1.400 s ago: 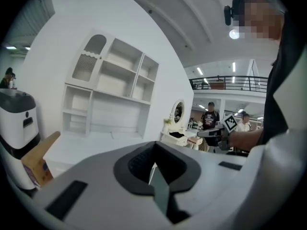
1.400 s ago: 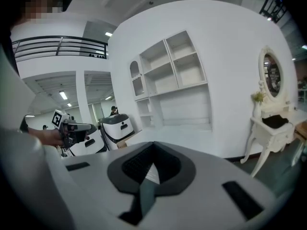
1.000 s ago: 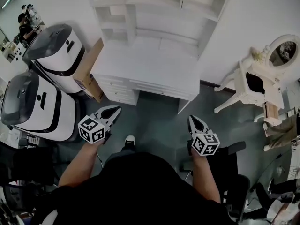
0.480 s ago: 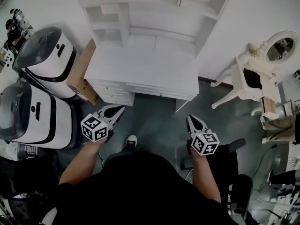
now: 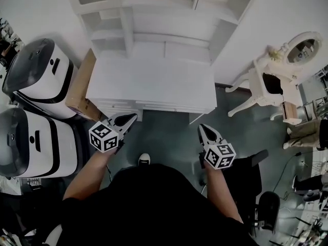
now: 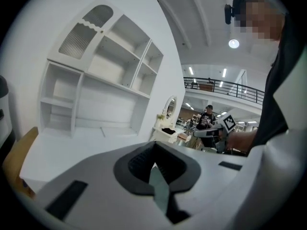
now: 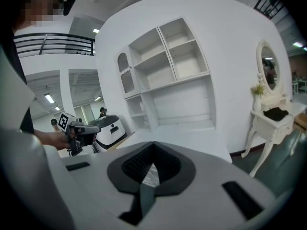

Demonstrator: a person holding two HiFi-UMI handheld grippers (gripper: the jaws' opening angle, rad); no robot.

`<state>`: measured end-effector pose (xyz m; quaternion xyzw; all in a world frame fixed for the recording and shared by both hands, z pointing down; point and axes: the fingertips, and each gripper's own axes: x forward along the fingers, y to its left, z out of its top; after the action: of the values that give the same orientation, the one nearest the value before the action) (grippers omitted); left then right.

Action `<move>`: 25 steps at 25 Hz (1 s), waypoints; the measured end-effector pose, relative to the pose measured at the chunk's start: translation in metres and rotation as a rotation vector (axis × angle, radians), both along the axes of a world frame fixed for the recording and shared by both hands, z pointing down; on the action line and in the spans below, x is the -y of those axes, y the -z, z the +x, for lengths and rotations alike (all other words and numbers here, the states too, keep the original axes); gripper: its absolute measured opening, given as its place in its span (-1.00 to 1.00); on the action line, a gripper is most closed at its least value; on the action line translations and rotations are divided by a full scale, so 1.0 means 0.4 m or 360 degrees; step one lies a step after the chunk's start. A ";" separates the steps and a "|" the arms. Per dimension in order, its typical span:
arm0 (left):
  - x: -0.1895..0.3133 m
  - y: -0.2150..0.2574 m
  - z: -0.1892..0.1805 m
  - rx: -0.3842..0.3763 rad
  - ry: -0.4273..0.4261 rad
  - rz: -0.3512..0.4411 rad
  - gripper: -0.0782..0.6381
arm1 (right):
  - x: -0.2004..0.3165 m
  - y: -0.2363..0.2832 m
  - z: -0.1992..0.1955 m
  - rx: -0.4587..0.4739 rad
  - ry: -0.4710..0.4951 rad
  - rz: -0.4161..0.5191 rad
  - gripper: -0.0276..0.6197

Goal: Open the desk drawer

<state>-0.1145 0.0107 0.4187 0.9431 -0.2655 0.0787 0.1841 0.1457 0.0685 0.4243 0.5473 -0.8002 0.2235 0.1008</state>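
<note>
white desk [image 5: 154, 78] stands against the wall with a white shelf hutch [image 5: 154, 14] on its back half. the desk drawer [image 5: 119, 107] sits under the front edge at the desk's left end. only a thin strip of its face shows from above, and it looks flush with the front, so closed.

left gripper [image 5: 131, 118] is held over the floor in front of that left end, tips near the drawer strip but apart from it. its jaws are clenched together with nothing between the pads. right gripper [image 5: 203, 130] is in front of the desk's right corner, also short of the edge. it is clenched too and empty. both point toward the desk and touch nothing.

two white and grey machines [image 5: 33, 76] stand left of the desk, with a cardboard box [image 5: 77, 88] wedged between them and the desk side. a white vanity table with an oval mirror [image 5: 279, 76] is off to the right. one shoe [image 5: 144, 159] of the person shows on the grey floor between the arms, and a black chair [image 5: 256, 176] is at lower right.
</note>
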 end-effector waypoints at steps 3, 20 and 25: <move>0.048 0.000 -0.001 -0.0012 -0.0051 0.0004 -0.76 | 0.023 -0.004 -0.005 -0.0014 -0.0047 -0.0010 -0.91; 0.192 -0.015 -0.024 -0.0103 -0.0221 -0.0018 -0.76 | 0.086 -0.014 -0.059 -0.0100 -0.0192 -0.0105 -0.91; 0.213 -0.019 -0.069 -0.0103 -0.0176 -0.0017 -0.76 | 0.137 0.004 -0.095 -0.0140 -0.0145 -0.0090 -0.91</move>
<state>-0.1423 -0.0744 0.4265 0.9574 -0.2065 0.0595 0.1931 0.1076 0.0138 0.4226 0.5894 -0.7626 0.2260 0.1410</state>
